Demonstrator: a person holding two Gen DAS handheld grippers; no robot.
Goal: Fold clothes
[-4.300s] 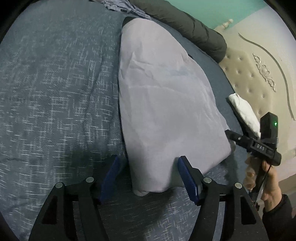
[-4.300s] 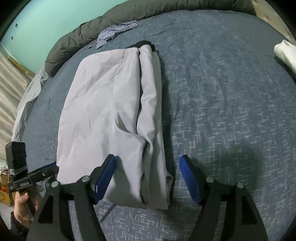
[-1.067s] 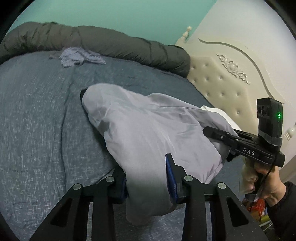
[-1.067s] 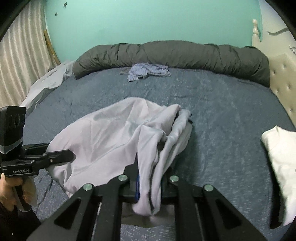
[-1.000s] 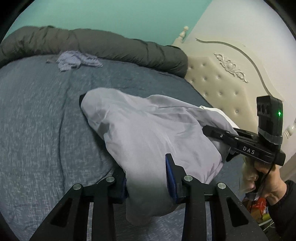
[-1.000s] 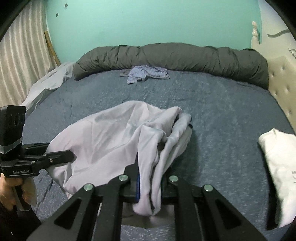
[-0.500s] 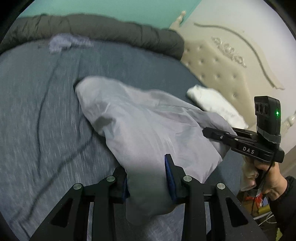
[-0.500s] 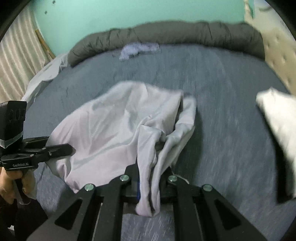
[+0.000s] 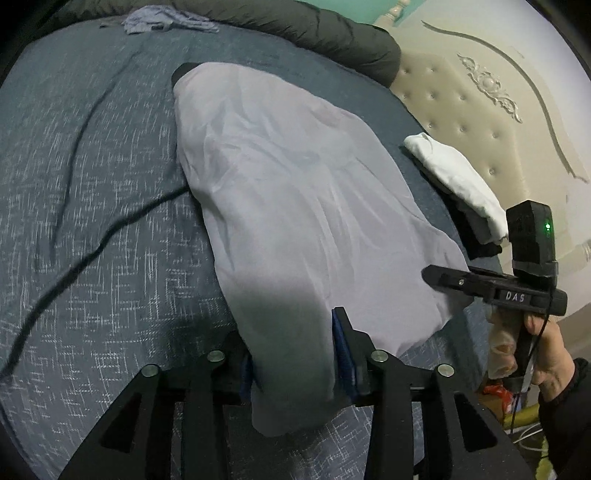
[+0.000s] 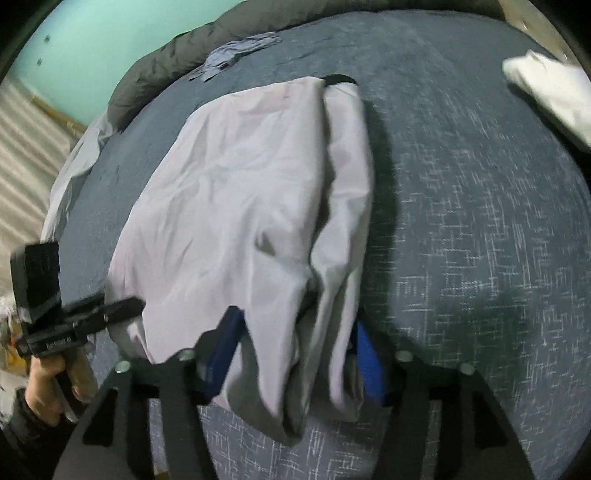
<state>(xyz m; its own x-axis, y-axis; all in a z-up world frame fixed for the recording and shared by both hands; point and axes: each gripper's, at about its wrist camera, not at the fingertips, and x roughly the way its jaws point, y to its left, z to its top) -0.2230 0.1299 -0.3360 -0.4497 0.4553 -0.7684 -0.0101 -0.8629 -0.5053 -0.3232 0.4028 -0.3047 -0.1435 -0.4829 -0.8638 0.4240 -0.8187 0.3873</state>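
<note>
A pale lilac-grey garment (image 9: 295, 192) lies lengthwise on the dark blue bedcover (image 9: 92, 221), its folded long edge a thick roll (image 10: 343, 177) on the right side. My left gripper (image 9: 291, 343) holds the near left corner: the cloth fills the gap between the blue pads (image 9: 341, 350) while the jaws are opening. My right gripper (image 10: 295, 339) is at the near right corner, its jaws opening wide; the rolled edge hangs loose between the pads (image 10: 221, 347) without being pressed. Each gripper shows at the side of the other view, a hand around its handle.
A folded white garment (image 9: 454, 177) lies by the padded cream headboard (image 9: 461, 103). A dark grey rolled duvet (image 9: 332, 33) runs along the far side, with a crumpled blue garment (image 9: 166, 22) in front of it. The bed's near edge is just below both grippers.
Both grippers came down and the lifted near end of the garment now rests flatter on the bed. The right jaws went from pinched on the cloth to wide apart.
</note>
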